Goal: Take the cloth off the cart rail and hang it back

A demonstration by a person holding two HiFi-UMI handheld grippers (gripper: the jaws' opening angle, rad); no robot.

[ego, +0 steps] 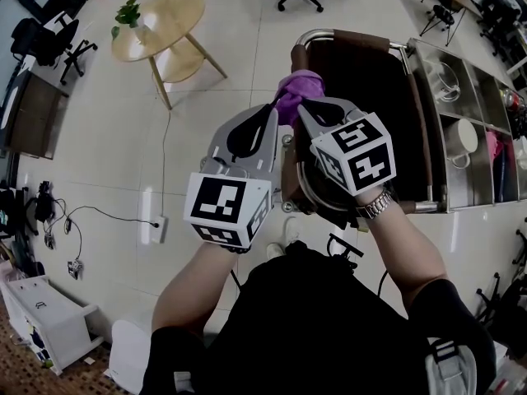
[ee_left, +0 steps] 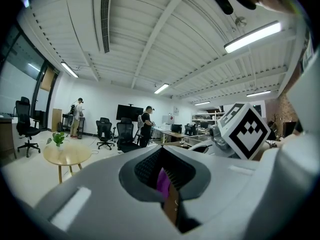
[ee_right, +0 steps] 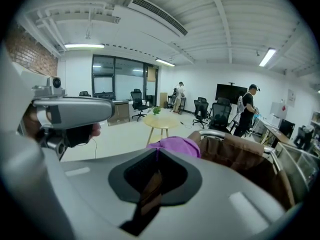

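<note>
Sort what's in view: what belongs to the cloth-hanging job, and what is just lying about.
Job in hand:
purple cloth, bunched on the cart rail
left claw and right claw, both shut on it

Lying about:
round table
potted plant
white mug
floor power strip

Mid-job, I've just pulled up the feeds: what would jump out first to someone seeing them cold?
The bright purple cloth bunched on the corner of the cart rail, at the centre of the head view, draws the eye first, with the left gripper and right gripper both shut on it side by side. Next come their black-and-white marker cubes below it, and the round wooden table at upper left.
</note>
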